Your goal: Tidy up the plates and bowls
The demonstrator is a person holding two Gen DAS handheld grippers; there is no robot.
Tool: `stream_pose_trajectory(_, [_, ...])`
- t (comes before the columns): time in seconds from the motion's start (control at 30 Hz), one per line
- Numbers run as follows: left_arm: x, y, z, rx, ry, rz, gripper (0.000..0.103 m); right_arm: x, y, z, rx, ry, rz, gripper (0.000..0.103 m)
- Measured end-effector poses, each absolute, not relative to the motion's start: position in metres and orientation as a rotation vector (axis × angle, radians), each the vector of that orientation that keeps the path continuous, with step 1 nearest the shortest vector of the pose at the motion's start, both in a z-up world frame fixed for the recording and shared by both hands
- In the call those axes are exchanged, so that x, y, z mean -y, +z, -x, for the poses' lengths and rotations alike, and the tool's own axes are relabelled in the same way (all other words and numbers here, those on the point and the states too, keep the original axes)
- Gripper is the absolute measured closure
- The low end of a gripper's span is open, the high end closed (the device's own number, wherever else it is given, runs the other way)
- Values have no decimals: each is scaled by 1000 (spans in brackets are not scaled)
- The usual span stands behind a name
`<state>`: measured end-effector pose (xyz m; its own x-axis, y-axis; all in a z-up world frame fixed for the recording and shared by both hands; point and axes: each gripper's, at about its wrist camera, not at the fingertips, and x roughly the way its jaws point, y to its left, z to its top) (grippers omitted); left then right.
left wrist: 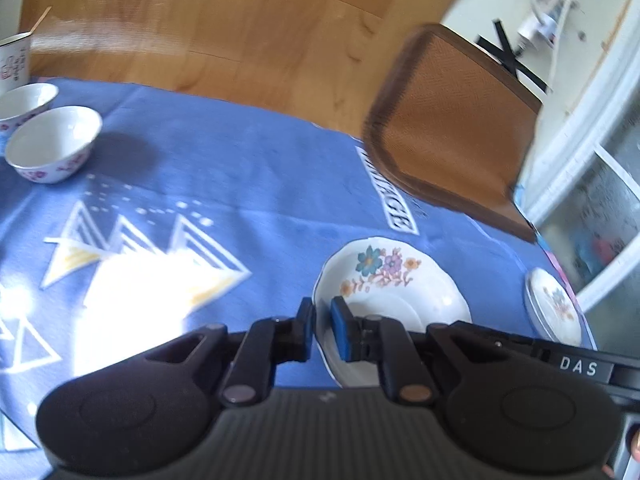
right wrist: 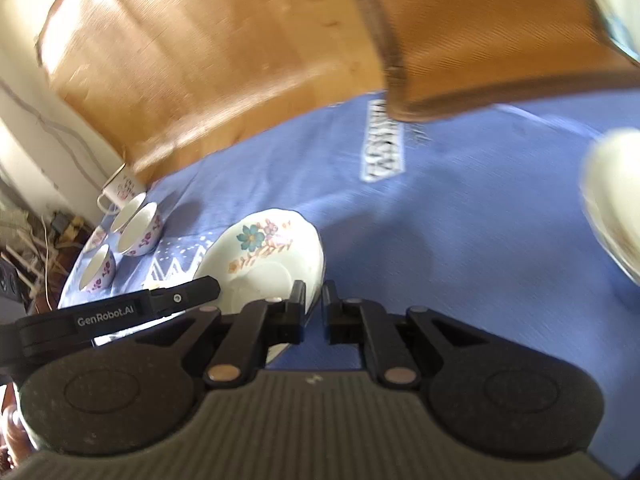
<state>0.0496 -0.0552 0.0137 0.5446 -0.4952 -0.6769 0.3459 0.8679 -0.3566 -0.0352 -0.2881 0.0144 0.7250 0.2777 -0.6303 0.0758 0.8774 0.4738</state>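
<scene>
Blue cloth (left wrist: 240, 168) covers table; chair (left wrist: 452, 128) at far edge. Floral plate (left wrist: 392, 280) lifted, tilted, held between both grippers. Left gripper (left wrist: 322, 330) clamped on plate's left rim; right gripper (right wrist: 314, 310) clamped on opposite rim. Second plate (left wrist: 554, 304) lies flat to right, likely stacking target. Bowls (left wrist: 52, 144) far left. Both grippers angled downward.

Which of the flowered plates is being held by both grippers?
The big plate with the teal flower: both grippers pinch its rim. The small plate lies untouched near the table edge.
</scene>
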Motion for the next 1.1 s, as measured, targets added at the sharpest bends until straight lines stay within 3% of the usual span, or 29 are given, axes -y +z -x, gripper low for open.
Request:
stream_pose_trajectory(0.3, [101,4,-31,-851,-543,63,89,314,4,64,-746,61,-582,92])
stream_pose_trajectory(0.37, [104,2,-31,-864,-552,59,83,314,3,63,-741,69,-589,90])
stream_pose_trajectory(1.1, [103,6,-26,-874,-520,46,82,318,3,76,-682,82,-535,89])
